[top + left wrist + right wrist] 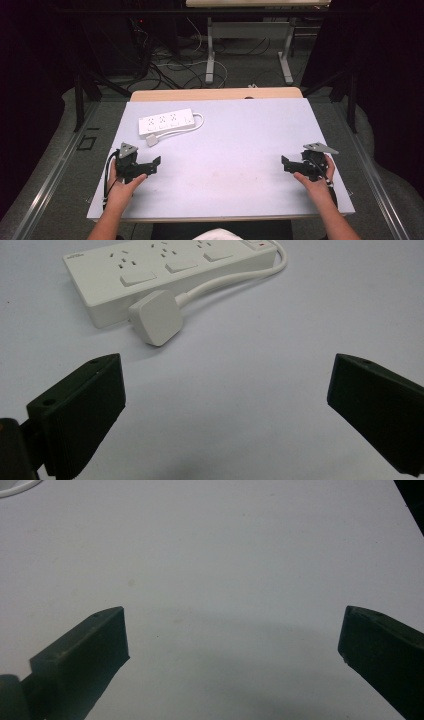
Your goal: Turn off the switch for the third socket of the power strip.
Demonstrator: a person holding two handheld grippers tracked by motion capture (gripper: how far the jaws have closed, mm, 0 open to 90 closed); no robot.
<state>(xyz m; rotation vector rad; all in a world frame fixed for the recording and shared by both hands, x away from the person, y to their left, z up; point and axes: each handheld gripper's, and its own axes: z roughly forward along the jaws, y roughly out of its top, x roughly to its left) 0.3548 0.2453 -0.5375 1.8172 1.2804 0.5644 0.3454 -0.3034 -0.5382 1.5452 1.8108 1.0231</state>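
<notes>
A white power strip (165, 122) lies at the back left of the pale table (235, 150), its white cord looping round to a white plug (152, 140) resting beside it. In the left gripper view the power strip (165, 270) and plug (156, 316) lie a short way ahead of the wide-apart jaws. My left gripper (154, 165) sits open on the table at the near left, below the plug. My right gripper (285, 162) rests open at the near right, with bare tabletop between its jaws. Neither holds anything.
The table's far wooden edge (215, 93) shows beyond the pale top. Behind it are the floor with tangled cables (170, 65) and the metal legs of another table (210, 55). Dark curtains flank both sides.
</notes>
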